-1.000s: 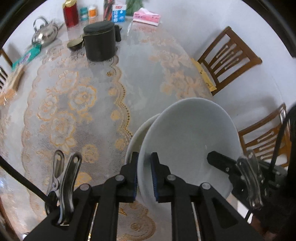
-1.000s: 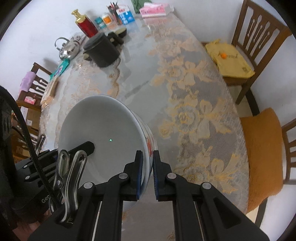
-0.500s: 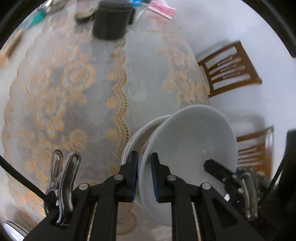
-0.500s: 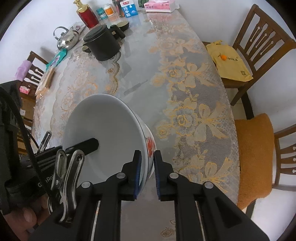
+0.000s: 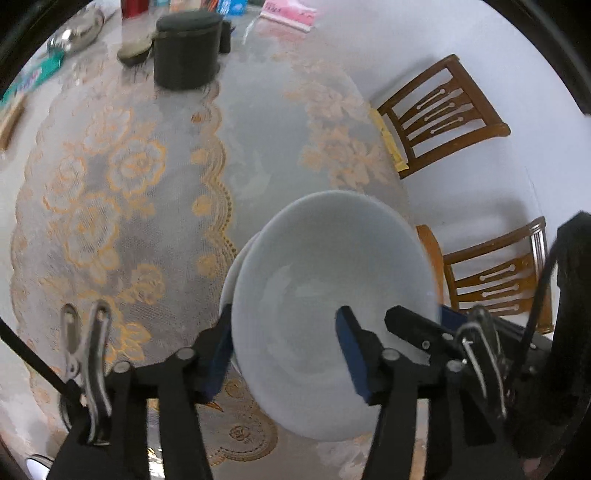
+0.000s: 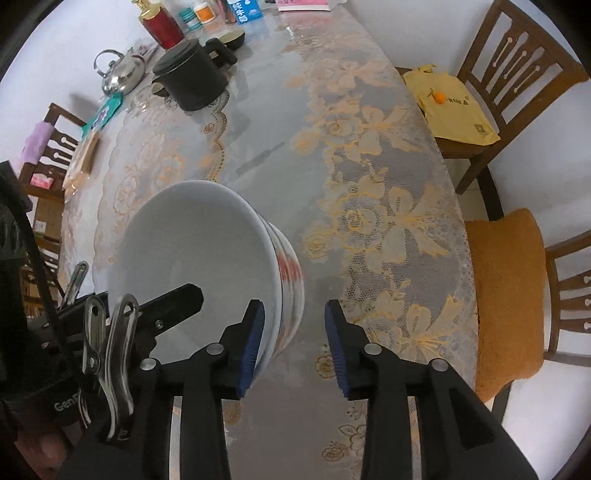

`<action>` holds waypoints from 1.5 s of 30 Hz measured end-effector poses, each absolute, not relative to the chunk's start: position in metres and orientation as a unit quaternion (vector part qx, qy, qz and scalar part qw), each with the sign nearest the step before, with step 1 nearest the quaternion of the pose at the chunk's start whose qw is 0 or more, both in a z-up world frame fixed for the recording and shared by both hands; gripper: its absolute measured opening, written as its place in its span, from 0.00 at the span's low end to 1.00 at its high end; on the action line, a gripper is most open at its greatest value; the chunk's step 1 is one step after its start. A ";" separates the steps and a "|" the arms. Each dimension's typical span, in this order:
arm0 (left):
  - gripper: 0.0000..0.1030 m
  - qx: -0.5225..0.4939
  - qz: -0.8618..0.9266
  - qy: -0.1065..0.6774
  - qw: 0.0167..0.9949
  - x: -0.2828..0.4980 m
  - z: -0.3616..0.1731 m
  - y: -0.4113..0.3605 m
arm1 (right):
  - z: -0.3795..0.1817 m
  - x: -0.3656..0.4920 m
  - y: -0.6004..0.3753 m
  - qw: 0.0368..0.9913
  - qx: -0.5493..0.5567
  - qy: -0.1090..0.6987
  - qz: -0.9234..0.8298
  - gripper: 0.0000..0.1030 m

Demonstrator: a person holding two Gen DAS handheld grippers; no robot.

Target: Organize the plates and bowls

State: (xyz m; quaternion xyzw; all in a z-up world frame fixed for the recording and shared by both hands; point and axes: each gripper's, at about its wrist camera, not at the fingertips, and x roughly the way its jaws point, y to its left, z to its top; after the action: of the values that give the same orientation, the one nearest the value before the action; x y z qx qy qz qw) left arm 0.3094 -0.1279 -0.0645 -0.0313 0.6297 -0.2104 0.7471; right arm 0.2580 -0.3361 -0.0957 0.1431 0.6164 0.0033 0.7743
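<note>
A white bowl (image 5: 332, 273) with a red flower pattern on its outside (image 6: 291, 269) sits nested in another bowl (image 5: 231, 273) near the table's front edge. My left gripper (image 5: 284, 350) is open, its jaws straddling the bowl's left rim without gripping. My right gripper (image 6: 295, 343) is open, its jaws straddling the bowl's right rim. Each gripper shows in the other's view, at the bowl's far side.
The table (image 6: 369, 147) has a lace cloth under glass. At its far end stand a black pot (image 6: 192, 81), a steel kettle (image 6: 120, 74), a red bottle (image 6: 160, 24), jars and a tissue box (image 5: 288, 16). Wooden chairs (image 6: 517, 74) line the right side.
Both grippers were shut on the top bowl's rim, holding it tilted over the lower bowl. Now both have opened and the bowl rests nested in the lower one.
</note>
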 end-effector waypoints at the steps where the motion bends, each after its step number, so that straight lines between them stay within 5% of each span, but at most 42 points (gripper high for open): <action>1: 0.68 -0.024 -0.208 0.623 0.753 0.308 -0.060 -0.129 | -0.094 0.257 -0.339 0.776 0.148 0.614 0.001 0.38; 2: 0.82 -0.012 -0.198 0.616 0.762 0.308 -0.056 -0.130 | -0.092 0.256 -0.343 0.777 0.151 0.611 -0.004 0.41; 4: 0.94 -0.002 -0.180 0.601 0.779 0.311 -0.048 -0.126 | -0.088 0.255 -0.350 0.780 0.167 0.604 -0.005 0.46; 7: 0.96 -0.029 -0.180 0.603 0.777 0.317 -0.046 -0.117 | -0.087 0.254 -0.351 0.779 0.165 0.605 -0.004 0.48; 28: 0.97 -0.010 -0.137 0.638 0.758 0.315 -0.079 -0.099 | -0.105 0.251 -0.342 0.767 0.194 0.611 0.030 0.48; 45: 1.00 -0.030 -0.146 0.654 0.742 0.325 -0.125 -0.099 | -0.146 0.265 -0.337 0.758 0.215 0.613 0.063 0.65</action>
State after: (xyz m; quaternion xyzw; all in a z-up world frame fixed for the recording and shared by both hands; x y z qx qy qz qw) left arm 0.3254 -0.0987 -0.1254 -0.0298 0.6536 -0.1463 0.7420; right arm 0.2647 -0.3367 -0.1463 0.2153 0.6130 0.0628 0.7576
